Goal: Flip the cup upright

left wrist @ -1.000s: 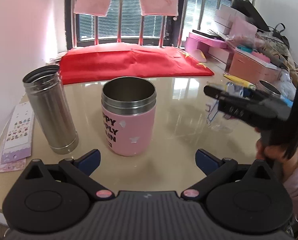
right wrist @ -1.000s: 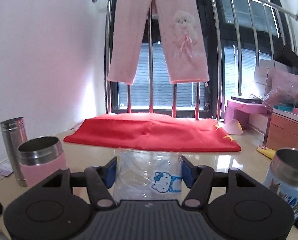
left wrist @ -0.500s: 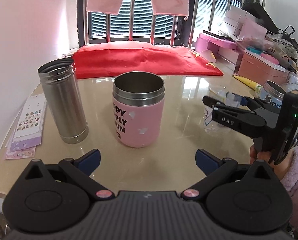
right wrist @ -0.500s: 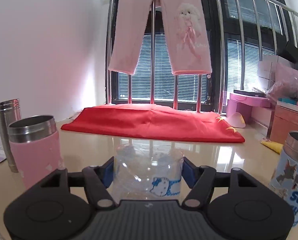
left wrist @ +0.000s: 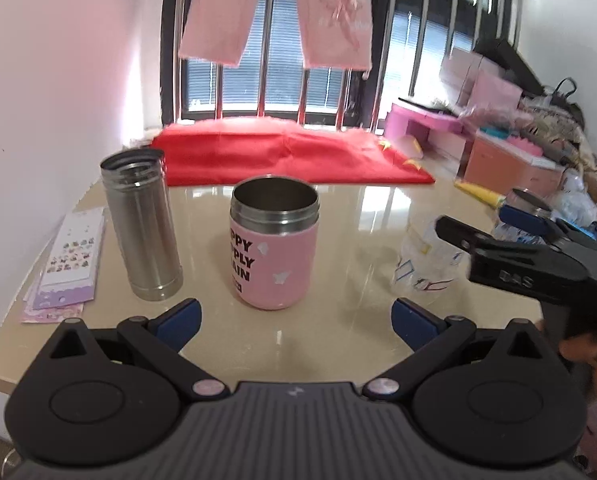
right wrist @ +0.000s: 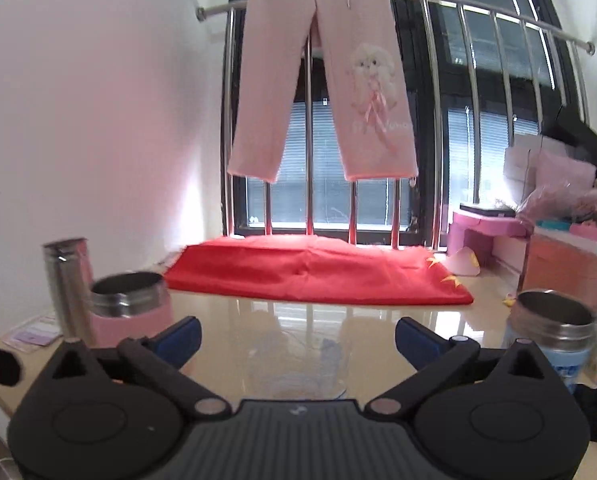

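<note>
A clear plastic cup (right wrist: 298, 364) with a blue cartoon print stands on the beige table between the spread fingers of my right gripper (right wrist: 297, 338), which is open and apart from it. In the left wrist view the cup (left wrist: 426, 260) stands at the right, with my right gripper (left wrist: 494, 224) around it. My left gripper (left wrist: 294, 316) is open and empty, just in front of an upright pink steel mug (left wrist: 274, 240).
A tall steel flask (left wrist: 140, 224) stands left of the pink mug, beside sticker sheets (left wrist: 68, 264). A blue steel mug (right wrist: 550, 336) stands at the right. A red cloth (right wrist: 318, 274) lies at the table's back. The table edge runs at the left.
My right gripper has opened and let go of the clear cup, which now stands on the table. The left gripper has drawn back and risen a little.
</note>
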`<action>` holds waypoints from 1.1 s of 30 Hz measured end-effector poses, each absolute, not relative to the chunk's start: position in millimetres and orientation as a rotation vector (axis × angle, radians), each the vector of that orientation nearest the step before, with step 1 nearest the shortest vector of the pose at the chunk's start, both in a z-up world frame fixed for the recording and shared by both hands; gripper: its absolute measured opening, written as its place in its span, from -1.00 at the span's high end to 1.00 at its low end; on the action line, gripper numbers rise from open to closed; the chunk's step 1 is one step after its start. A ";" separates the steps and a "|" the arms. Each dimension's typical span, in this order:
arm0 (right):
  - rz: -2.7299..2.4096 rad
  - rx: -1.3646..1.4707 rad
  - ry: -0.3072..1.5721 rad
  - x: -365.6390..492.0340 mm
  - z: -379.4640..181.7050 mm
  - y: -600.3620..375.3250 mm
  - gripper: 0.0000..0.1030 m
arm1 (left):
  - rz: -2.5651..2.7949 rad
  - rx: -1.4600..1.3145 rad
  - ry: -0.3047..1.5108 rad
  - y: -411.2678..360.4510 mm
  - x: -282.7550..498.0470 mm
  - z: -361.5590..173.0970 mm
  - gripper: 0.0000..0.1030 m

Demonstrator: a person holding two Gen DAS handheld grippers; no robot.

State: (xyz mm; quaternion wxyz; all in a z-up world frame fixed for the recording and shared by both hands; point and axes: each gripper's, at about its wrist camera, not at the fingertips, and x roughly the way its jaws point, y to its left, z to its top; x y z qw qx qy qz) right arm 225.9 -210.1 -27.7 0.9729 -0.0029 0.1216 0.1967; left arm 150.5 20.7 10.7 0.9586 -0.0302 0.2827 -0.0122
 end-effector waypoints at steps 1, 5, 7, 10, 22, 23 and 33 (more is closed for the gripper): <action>0.395 -0.007 0.241 217.4 -23.2 -210.9 -1.00 | -0.024 -0.059 0.551 20.7 144.3 12.4 -1.00; 0.391 -0.003 0.240 172.7 -8.1 -215.4 -1.00 | -0.011 -0.048 0.453 20.4 114.2 18.1 -1.00; 0.384 0.000 0.234 148.8 -3.1 -217.4 -1.00 | -0.010 -0.035 0.413 19.9 96.8 19.6 -1.00; 0.378 0.017 0.231 110.0 4.5 -221.3 -1.00 | -0.006 -0.029 0.363 19.2 71.9 20.0 -1.00; 0.350 0.050 0.198 40.7 9.2 -235.9 -1.00 | -0.028 -0.083 0.309 19.7 16.6 10.6 -1.00; 0.350 0.053 0.193 40.6 9.6 -236.8 -1.00 | -0.027 -0.085 0.309 19.4 15.8 10.1 -1.00; 0.365 0.055 0.199 37.2 6.4 -235.5 -1.00 | -0.027 -0.078 0.290 18.7 10.2 10.8 -1.00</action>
